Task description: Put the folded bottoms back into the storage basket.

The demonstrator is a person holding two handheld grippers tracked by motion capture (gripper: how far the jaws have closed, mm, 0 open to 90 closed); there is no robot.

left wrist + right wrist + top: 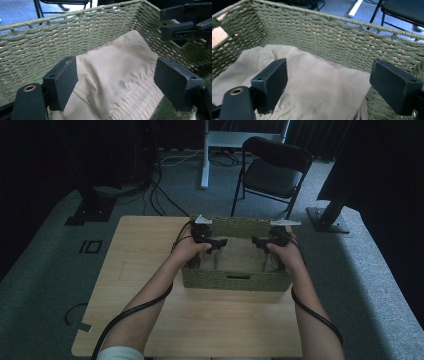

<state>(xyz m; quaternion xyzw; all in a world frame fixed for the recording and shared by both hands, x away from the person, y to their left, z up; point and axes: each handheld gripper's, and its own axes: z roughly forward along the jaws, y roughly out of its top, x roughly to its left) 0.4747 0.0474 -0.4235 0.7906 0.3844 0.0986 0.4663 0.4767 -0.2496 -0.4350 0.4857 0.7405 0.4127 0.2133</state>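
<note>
high view: a green woven basket (235, 281) sits on the table (140, 270), both claws inside it. left gripper view: left claw (115, 82) gapes over beige cloth (117, 67). right gripper view: right claw (328, 86) gapes above the cloth.

Both forearms are reaching forward over the woven basket (235, 282). The left gripper (218, 243) and right gripper (256, 241) are hovering inside it, facing each other, jaws spread wide apart, gripping nothing.
</note>
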